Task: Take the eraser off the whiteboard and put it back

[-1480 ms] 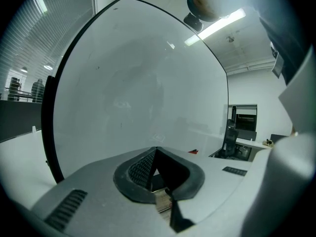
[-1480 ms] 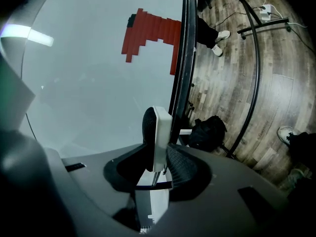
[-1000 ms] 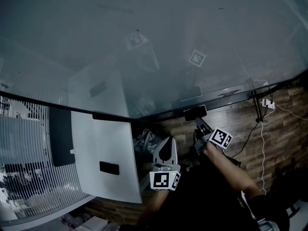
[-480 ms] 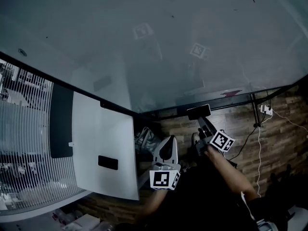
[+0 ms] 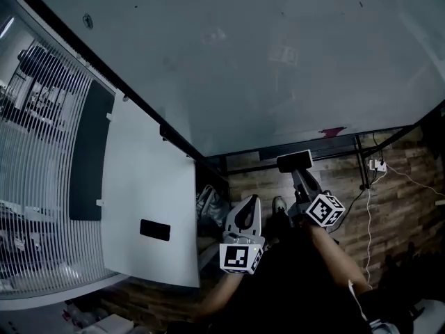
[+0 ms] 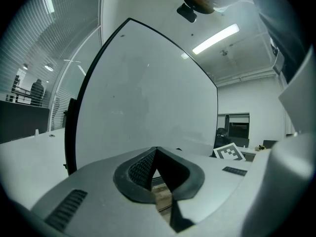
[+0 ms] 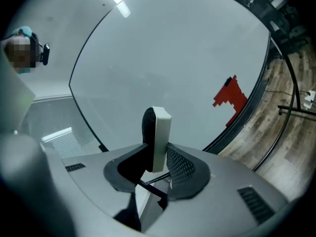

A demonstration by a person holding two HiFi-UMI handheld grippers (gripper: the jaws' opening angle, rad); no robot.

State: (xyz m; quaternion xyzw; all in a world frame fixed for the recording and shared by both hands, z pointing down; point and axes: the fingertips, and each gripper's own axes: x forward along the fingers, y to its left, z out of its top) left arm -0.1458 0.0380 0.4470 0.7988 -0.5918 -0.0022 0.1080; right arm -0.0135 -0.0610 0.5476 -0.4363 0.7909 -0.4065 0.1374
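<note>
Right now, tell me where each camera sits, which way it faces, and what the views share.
Head view: on the person's head, looking steeply down at the whiteboard; shows a forearm, the left gripper, and the right gripper holding the eraser.
Left gripper view: on the left gripper, facing the whiteboard; its jaws are together, empty.
Right gripper view: on the right gripper, facing the whiteboard and its red mark; its jaws clamp the eraser.
Shared: head and right gripper views both show the eraser and red mark.

Left gripper (image 5: 244,212): jaws together, nothing between, held low by the torso. Right gripper (image 5: 299,175): forearm (image 5: 332,250) extended, jaws clamped on slim white-backed black eraser (image 7: 159,132).
</note>
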